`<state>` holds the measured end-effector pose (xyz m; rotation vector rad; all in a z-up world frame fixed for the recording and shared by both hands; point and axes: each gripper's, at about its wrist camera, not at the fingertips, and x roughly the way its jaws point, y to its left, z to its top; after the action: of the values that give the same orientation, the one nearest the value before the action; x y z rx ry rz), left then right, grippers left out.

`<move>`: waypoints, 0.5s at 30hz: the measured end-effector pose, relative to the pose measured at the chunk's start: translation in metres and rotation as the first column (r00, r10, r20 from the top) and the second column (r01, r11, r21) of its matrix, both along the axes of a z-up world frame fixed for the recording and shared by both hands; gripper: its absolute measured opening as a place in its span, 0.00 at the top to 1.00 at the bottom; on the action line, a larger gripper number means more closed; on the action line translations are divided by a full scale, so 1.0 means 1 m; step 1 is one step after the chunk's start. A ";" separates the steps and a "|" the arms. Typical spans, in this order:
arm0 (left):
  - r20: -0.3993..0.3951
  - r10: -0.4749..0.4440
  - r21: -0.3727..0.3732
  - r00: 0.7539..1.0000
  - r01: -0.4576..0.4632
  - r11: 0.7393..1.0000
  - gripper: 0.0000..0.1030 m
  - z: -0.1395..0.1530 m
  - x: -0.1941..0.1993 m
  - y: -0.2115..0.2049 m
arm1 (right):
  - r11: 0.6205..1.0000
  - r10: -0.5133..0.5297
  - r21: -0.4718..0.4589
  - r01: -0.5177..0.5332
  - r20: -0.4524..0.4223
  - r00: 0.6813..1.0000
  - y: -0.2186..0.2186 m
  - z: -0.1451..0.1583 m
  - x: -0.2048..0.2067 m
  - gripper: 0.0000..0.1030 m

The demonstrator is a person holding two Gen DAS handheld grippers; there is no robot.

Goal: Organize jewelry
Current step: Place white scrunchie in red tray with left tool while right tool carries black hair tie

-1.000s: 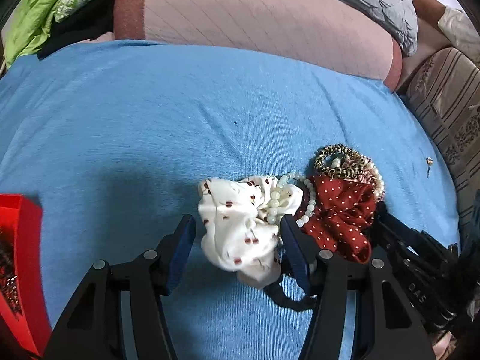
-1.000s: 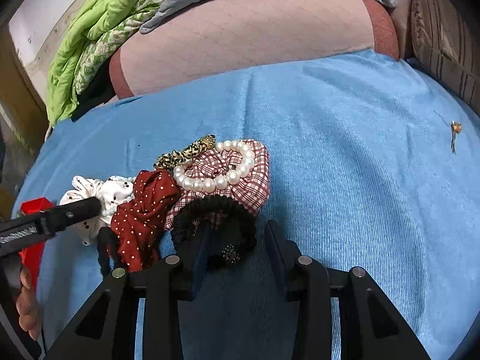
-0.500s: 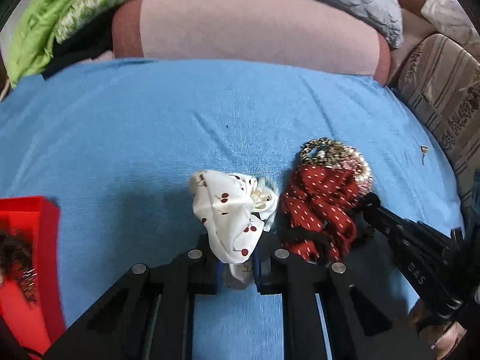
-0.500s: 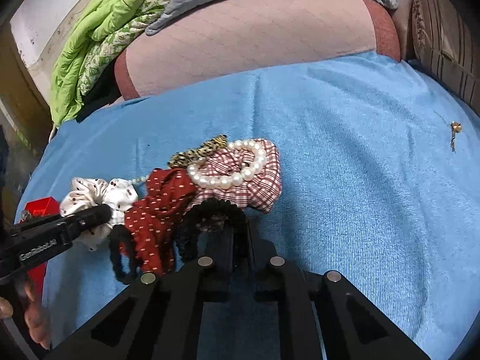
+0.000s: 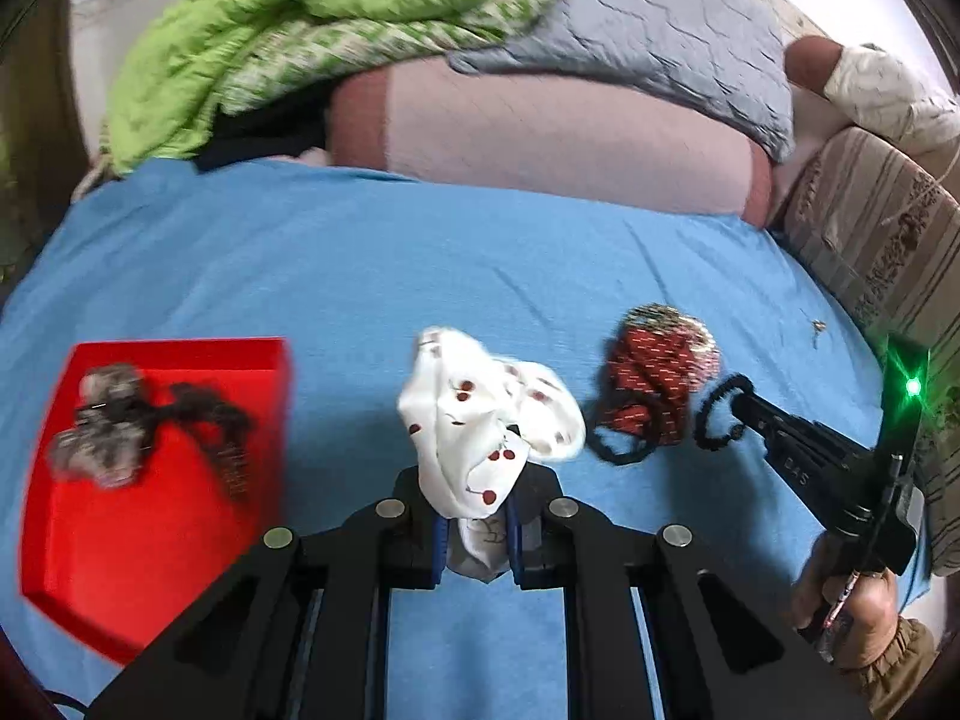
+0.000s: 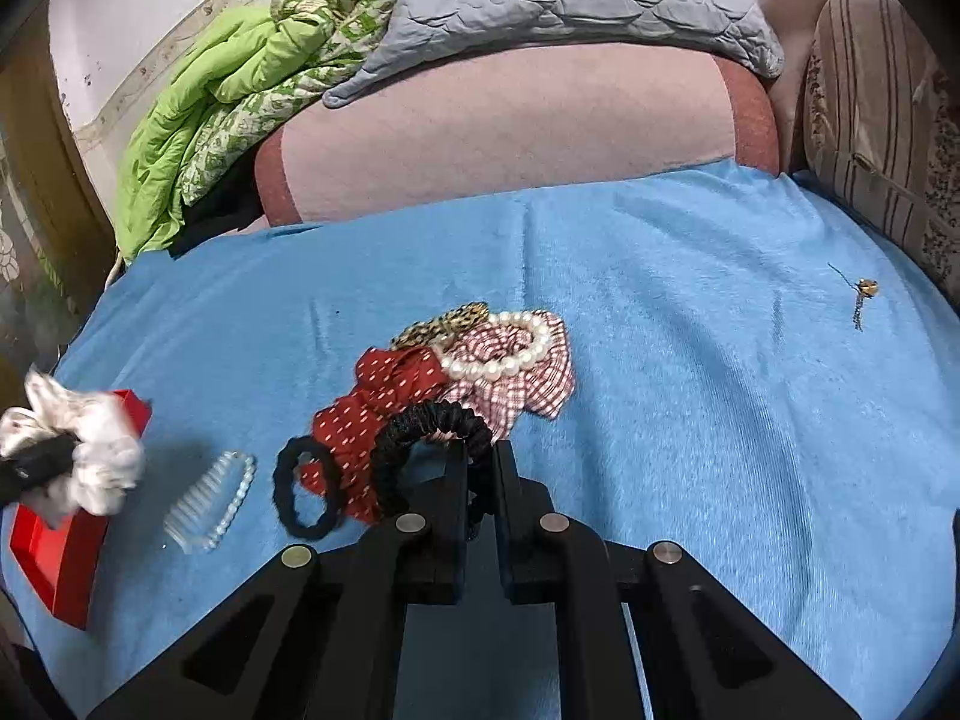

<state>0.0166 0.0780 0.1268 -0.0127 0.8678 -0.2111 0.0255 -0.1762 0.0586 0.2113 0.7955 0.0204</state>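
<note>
Blue bedspread (image 6: 690,420): it carries everything I see, with a pink cushion (image 6: 510,132) and a green quilt (image 5: 270,30) at the far edge.
Left claw (image 5: 477,531): I have it pinched on the white cherry-print scrunchie (image 5: 480,420), lifted off the cloth, its bunch standing up from the fingers.
Red tray (image 5: 150,528): to the left of that scrunchie, furry ties lying inside.
Right claw (image 6: 480,504): I have it pressed together on the black scrunchie (image 6: 432,420), whose ring stands upright.
In the way: red dotted scrunchie (image 6: 372,402) touching it; checked scrunchie (image 6: 516,390) and pearl bracelet (image 6: 498,354) just behind; thin black tie (image 6: 303,489) and clear comb (image 6: 204,498) to the left.
</note>
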 end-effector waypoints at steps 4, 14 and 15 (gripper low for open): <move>0.039 0.041 0.002 0.998 -0.042 0.999 0.86 0.008 -0.018 0.032 | 0.999 0.012 -0.033 -0.012 0.002 1.000 0.017 0.000 -0.011 0.92; 0.078 0.142 -0.059 0.987 -0.137 0.989 0.86 0.013 -0.047 0.111 | 1.000 0.023 -0.016 -0.023 -0.005 1.000 0.050 0.003 -0.057 0.92; 0.078 0.154 -0.052 0.985 -0.150 0.987 0.86 0.012 -0.048 0.118 | 0.999 0.036 -0.009 -0.036 -0.002 0.999 0.056 0.007 -0.060 0.92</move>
<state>-0.0311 0.1964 0.1392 -0.1127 0.7765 -0.0879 -0.0349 -0.1200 0.0654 0.1882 0.8010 0.0501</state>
